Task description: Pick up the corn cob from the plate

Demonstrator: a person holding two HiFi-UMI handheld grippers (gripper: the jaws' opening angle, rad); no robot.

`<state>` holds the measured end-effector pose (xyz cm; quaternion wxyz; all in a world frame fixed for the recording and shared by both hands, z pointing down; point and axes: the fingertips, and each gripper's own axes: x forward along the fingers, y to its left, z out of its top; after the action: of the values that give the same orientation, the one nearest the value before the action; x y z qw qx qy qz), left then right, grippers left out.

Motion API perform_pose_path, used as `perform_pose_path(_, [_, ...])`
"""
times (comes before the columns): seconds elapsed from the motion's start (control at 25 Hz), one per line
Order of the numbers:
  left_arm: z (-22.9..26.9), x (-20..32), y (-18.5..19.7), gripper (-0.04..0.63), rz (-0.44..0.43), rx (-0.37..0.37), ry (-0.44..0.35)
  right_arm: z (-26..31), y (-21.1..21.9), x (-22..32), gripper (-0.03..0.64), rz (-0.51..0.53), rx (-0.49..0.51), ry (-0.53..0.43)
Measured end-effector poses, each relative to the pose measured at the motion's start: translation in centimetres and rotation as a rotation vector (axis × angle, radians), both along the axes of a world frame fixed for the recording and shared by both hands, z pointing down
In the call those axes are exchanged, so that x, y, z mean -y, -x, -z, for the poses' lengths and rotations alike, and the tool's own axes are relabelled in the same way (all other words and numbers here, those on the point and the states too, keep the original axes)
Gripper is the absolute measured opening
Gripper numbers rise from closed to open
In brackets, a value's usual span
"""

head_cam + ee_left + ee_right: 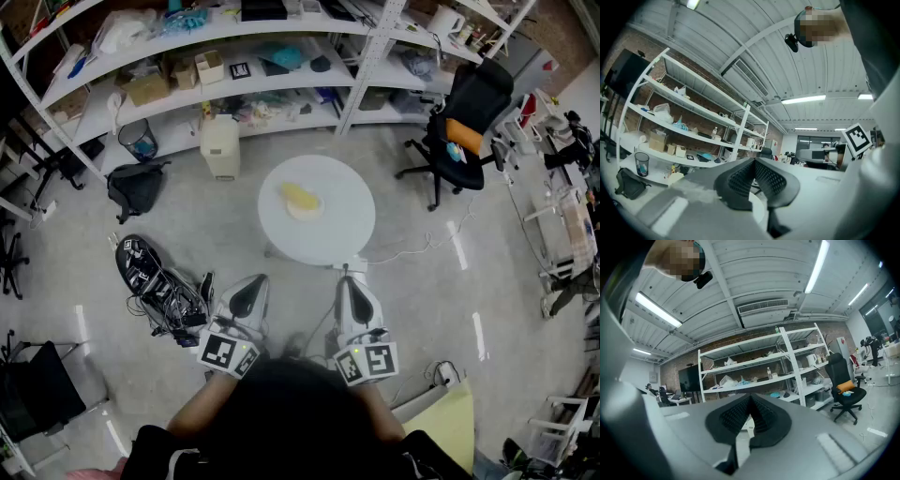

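On the round white table [352, 220], a pale round plate [315, 213] with the yellow corn cob [297, 194] lying on it, a little left of the tabletop's middle in the head view. Touched by neither tool.

Nearer the camera, short of the table's near edge and well apart from the plate: the white left gripper [251, 281] and the white right gripper [349, 281], side by side, both pointing level toward the table. A black-and-white marker cube [225, 354] at the rear of each.

In the left gripper view, the left gripper [753, 160] closed, its dark ribbed pads [740, 176] meeting at the tips with nothing between them. Likewise in the right gripper view: the right gripper [750, 399] closed on nothing, tips together.

Beyond the table, a long white metal shelving rack [370, 56] crowded with boxes and bags, and a cream boxy container [219, 145] on the grey concrete floor [422, 281] in front of it. To the right, a black office chair with an orange cushion [466, 117]. To the left, a black backpack [136, 187] on the floor, and a tangle of black cables [169, 302] just beside the left gripper.
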<state>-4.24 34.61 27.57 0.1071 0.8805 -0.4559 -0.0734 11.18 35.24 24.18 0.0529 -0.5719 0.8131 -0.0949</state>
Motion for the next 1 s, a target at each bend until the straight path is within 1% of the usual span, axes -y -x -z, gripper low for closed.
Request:
perform_pose_path(0.24, [-0.2, 0.2, 0.0, 0.0, -0.001, -0.006, 0.002, -0.1, 0.2, 0.1, 0.005, 0.0, 0.002, -0.005])
perform_pose_path(0.64, [-0.3, 0.6, 1.4, 0.0, -0.002, -0.019, 0.002, -0.4, 1.2, 0.3, 0.006, -0.012, 0.008, 0.005])
perform_pose_path(1.0, [-0.5, 1.1, 4.7, 0.0, -0.005, -0.029, 0.005, 0.1, 3.4, 0.8, 0.006, -0.045, 0.015, -0.015])
